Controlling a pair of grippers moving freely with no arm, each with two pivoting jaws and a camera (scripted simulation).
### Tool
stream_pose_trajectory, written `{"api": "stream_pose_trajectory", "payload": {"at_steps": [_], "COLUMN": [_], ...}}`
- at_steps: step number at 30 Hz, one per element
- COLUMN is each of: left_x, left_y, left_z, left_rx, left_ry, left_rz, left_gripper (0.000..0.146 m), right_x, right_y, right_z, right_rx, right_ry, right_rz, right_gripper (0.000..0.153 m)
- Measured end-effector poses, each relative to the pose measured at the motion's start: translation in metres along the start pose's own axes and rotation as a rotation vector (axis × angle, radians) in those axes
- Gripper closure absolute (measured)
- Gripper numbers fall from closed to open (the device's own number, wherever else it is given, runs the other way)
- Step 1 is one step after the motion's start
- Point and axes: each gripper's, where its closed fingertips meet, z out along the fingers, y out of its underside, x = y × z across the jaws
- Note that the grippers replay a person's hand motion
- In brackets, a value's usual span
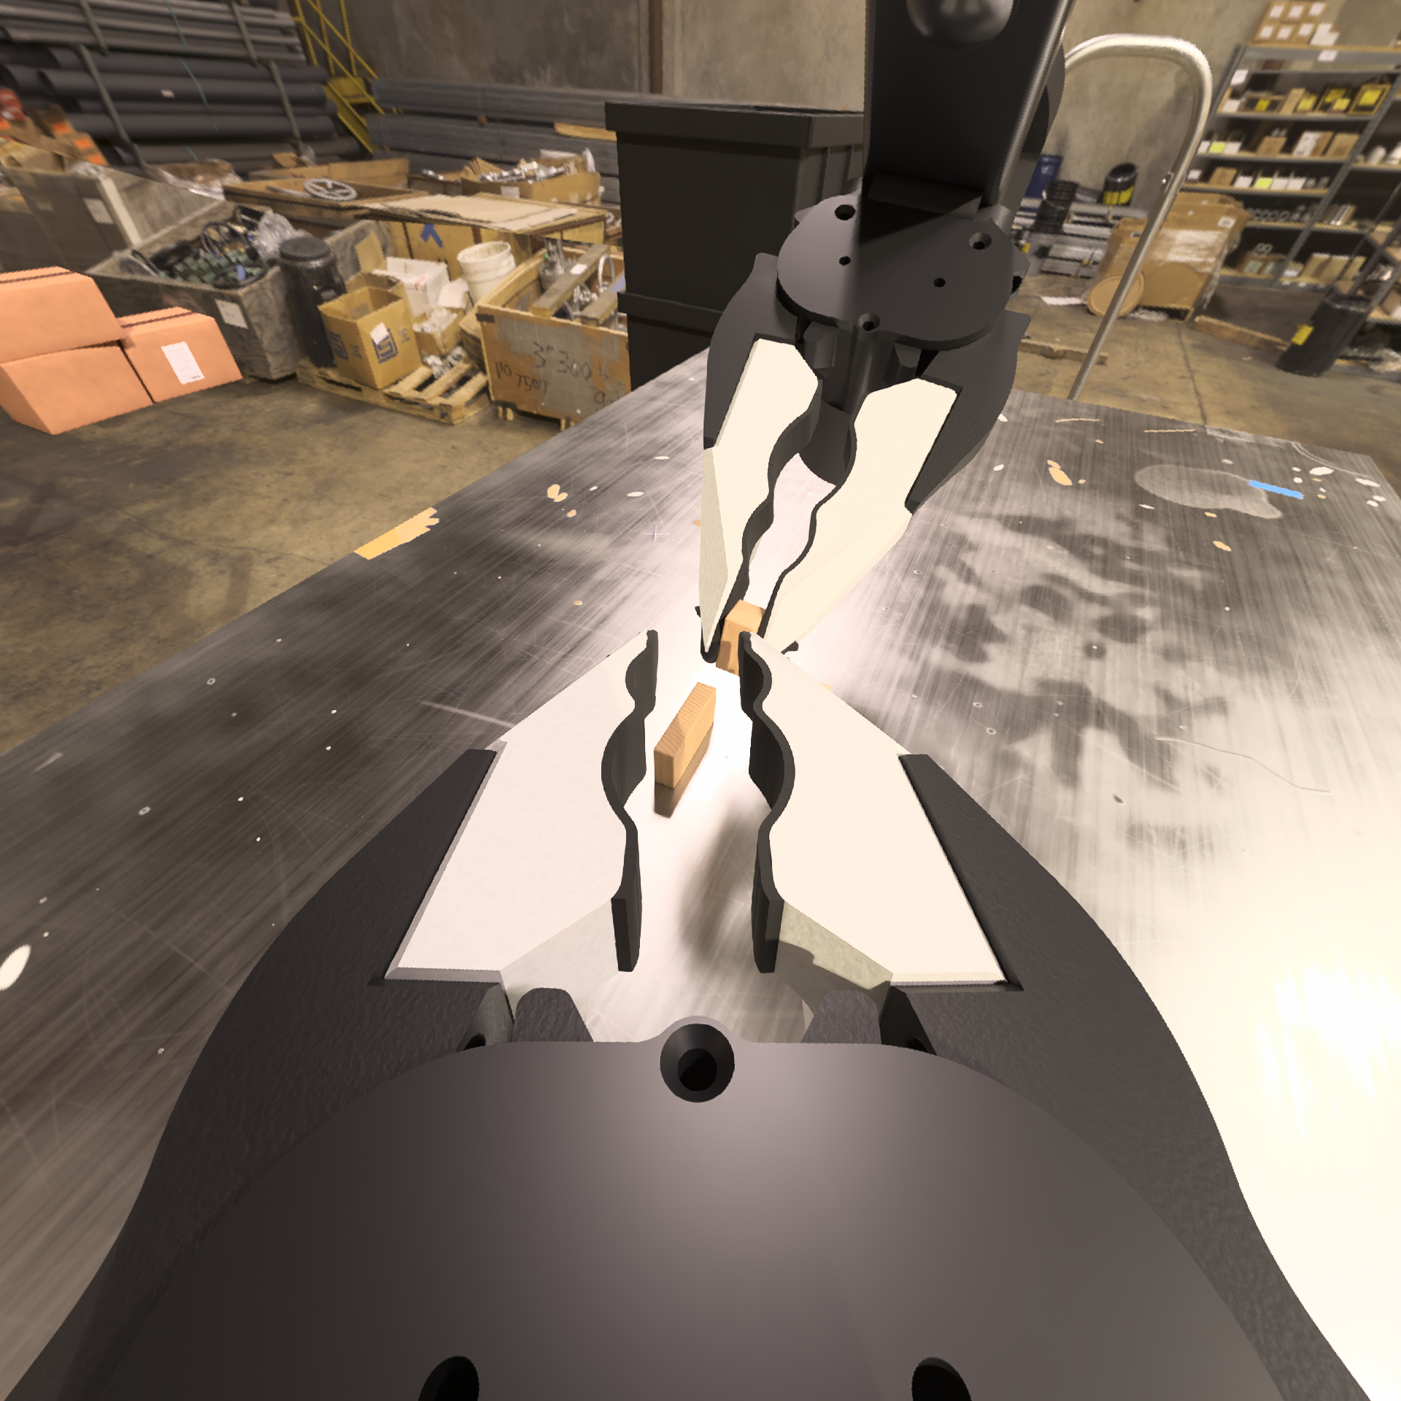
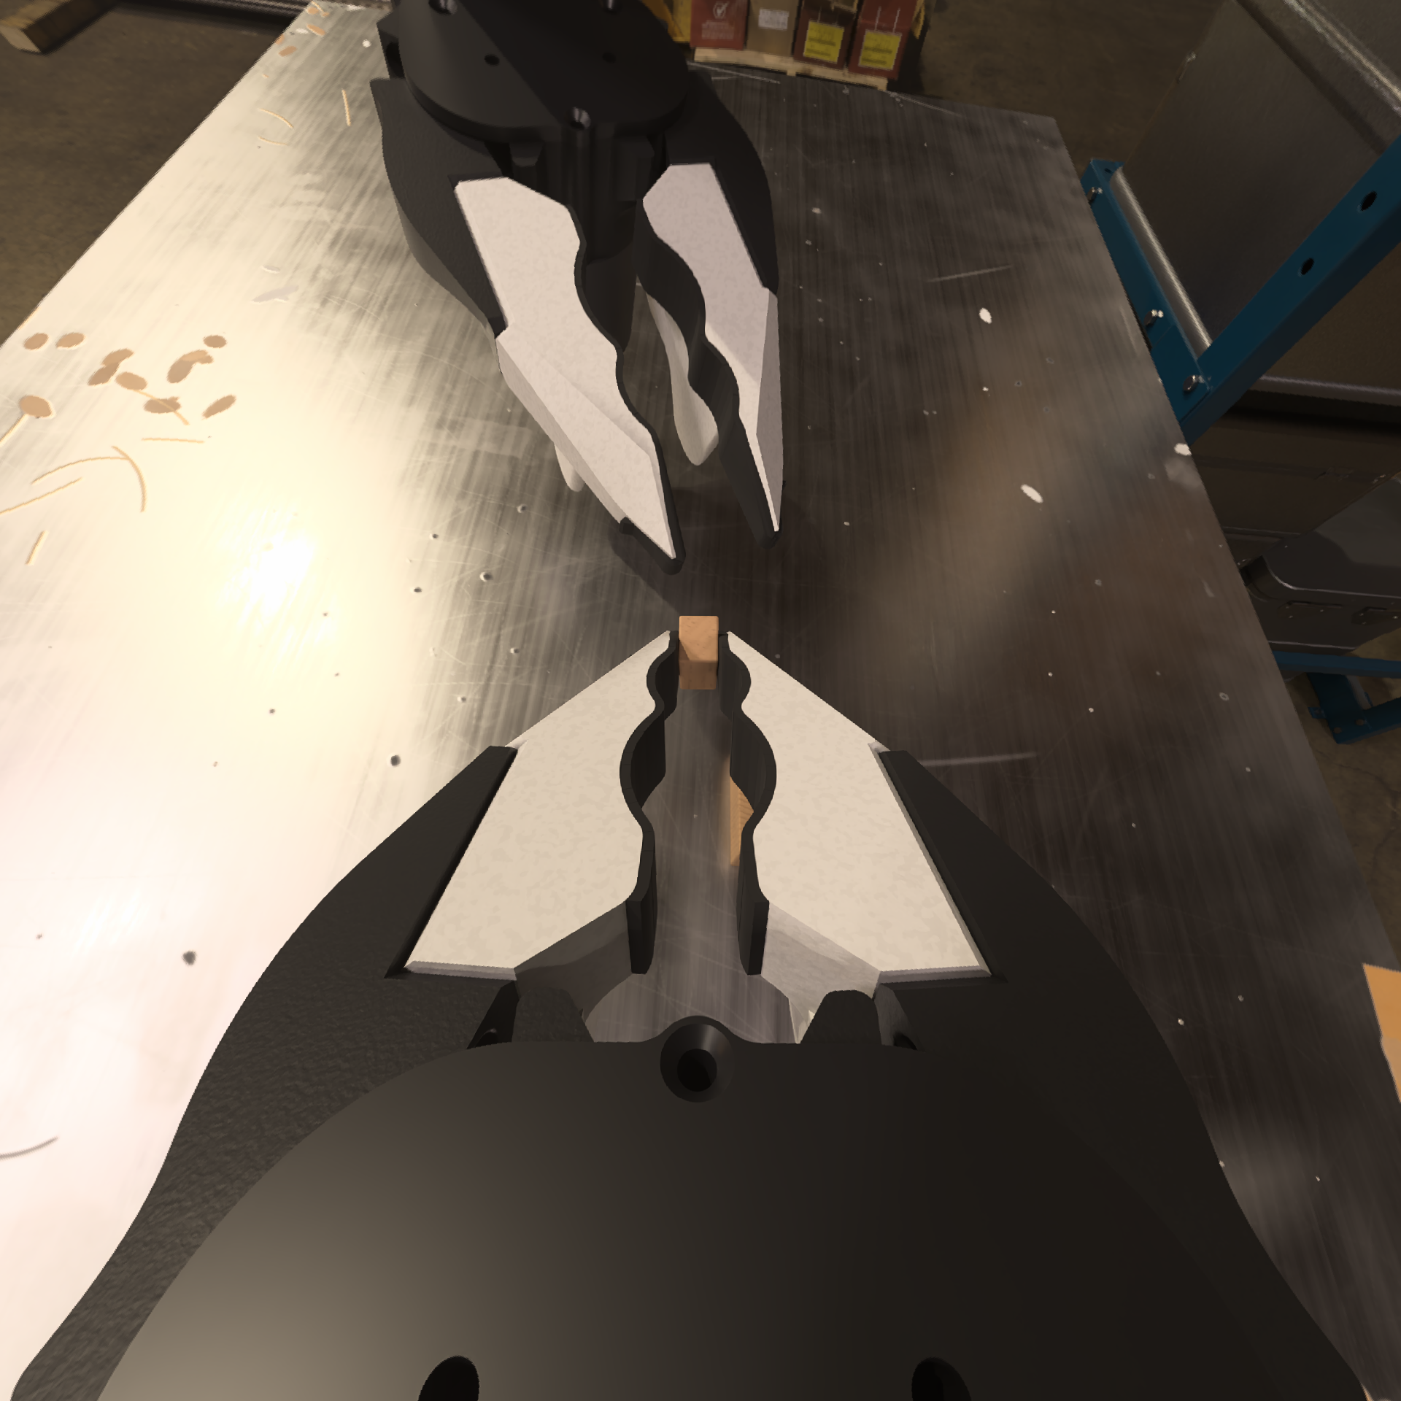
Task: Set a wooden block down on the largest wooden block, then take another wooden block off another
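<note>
A long wooden block [image 1: 686, 739] lies flat on the metal table [image 1: 1061, 682], in the gap between my left gripper's fingers. My left gripper [image 1: 699, 640] is open and does not touch the block. My right gripper [image 2: 698, 644] is shut on a small wooden block [image 2: 698, 652]. In the left wrist view the right gripper [image 1: 747, 633] comes down from above and holds the small block [image 1: 739, 625] just past the long block's far end. In the right wrist view only a sliver of the long block [image 2: 737, 822] shows behind a finger. The open left gripper [image 2: 719, 550] faces it.
The two grippers point at each other, tips close together over the middle of the table. The table's left edge [image 1: 424, 523] drops to a warehouse floor with boxes. A dark cabinet [image 1: 720, 189] stands at the far end. A blue rack [image 2: 1251, 318] stands beside the table.
</note>
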Motion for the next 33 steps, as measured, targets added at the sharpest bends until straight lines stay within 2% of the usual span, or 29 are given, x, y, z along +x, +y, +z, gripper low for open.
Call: {"api": "stream_pose_trajectory", "payload": {"at_steps": [10,26,33], "left_x": [-0.013,-0.020,-0.020], "left_y": [0.016,0.024,0.037], "left_z": [0.024,0.018,0.027], "left_rx": [-0.121,-0.098,-0.227], "left_ry": [0.008,0.013,-0.026], "left_rz": [0.014,-0.136,-0.052], "left_gripper": [0.136,0.132,0.132], "right_x": [0.016,0.025,0.020], "right_y": [0.021,0.043,0.046], "right_z": [0.000,0.004,0.010], "right_rx": [-0.016,-0.051,-0.062], "right_ry": [0.014,0.013,-0.013], "right_rz": [0.037,0.057,0.030], "right_gripper": [0.144,0.144,0.144]}}
